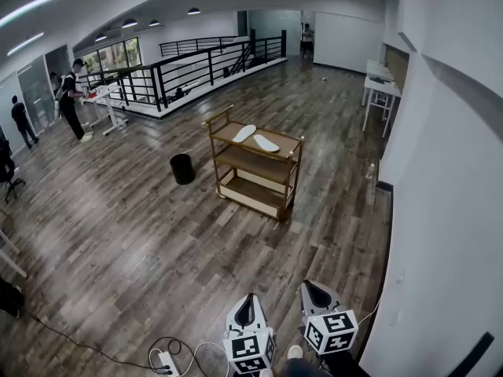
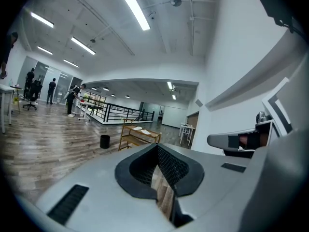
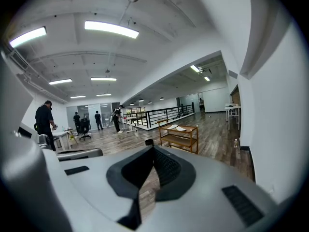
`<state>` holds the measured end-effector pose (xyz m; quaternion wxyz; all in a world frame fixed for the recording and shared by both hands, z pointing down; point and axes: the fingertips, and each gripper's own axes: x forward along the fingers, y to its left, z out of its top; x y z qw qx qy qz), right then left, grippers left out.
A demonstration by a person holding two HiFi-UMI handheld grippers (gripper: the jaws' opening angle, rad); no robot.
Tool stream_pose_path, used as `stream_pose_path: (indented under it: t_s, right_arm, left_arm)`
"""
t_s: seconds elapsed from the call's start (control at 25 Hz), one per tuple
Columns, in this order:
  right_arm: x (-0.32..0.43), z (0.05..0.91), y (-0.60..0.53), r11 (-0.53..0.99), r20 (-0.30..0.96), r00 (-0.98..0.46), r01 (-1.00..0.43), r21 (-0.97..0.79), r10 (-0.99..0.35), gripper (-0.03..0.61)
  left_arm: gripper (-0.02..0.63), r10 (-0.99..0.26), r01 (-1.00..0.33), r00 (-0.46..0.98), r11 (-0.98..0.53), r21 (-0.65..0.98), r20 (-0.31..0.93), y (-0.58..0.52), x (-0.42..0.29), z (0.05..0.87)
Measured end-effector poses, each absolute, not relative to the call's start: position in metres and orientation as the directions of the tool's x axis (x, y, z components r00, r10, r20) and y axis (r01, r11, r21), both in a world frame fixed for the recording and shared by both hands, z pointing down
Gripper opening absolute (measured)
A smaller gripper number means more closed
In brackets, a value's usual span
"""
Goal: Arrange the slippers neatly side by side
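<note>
Two white slippers lie on the top shelf of a wooden cart (image 1: 288, 143) far ahead of me; the left slipper (image 1: 244, 133) is angled away from the right slipper (image 1: 266, 143). The cart also shows small in the left gripper view (image 2: 140, 135) and the right gripper view (image 3: 179, 137). My left gripper (image 1: 248, 298) and right gripper (image 1: 313, 287) hang low at the bottom of the head view, several steps short of the cart. Both point toward it, jaws together, with nothing between them (image 2: 157, 148) (image 3: 153, 149).
A black bin (image 1: 182, 168) stands on the wood floor left of the cart. A black railing (image 1: 196, 65) runs behind. White tables (image 1: 380, 87) line the right wall. People (image 1: 71, 96) stand at the far left. A power strip with cables (image 1: 167, 360) lies by my feet.
</note>
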<state>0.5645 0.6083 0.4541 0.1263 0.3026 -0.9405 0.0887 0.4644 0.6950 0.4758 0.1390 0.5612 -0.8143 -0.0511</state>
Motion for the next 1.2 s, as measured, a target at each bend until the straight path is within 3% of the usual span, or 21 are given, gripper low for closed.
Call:
stream_pose_path:
  t_s: [0.32, 0.52, 0.72, 1.2]
  right_arm:
    - [0.544, 0.452, 0.538, 0.814, 0.274, -0.804, -0.571, -0.11, -0.527, -0.002]
    - [0.53, 0.446, 0.473, 0.831, 0.246, -0.826, -0.545, -0.113, -0.508, -0.002]
    - [0.526, 0.442, 0.409, 0.837, 0.241, -0.83, -0.538, -0.103, -0.504, -0.002]
    - [0.489, 0.461, 0.347, 0.854, 0.274, -0.849, -0.5, -0.145, -0.451, -0.002]
  left_arm:
    - [-0.011, -0.917, -0.892, -0.36, 0.392, 0.226, 0.17, 0.625, 0.443, 0.474]
    - [-0.011, -0.933, -0.927, -0.331, 0.35, 0.136, 0.143, 0.548, 0.439, 0.461]
    - [-0.011, -0.928, -0.915, -0.348, 0.367, 0.165, 0.135, 0.484, 0.432, 0.452]
    - [-0.011, -0.886, -0.879, -0.43, 0.454, 0.146, 0.173, 0.438, 0.392, 0.465]
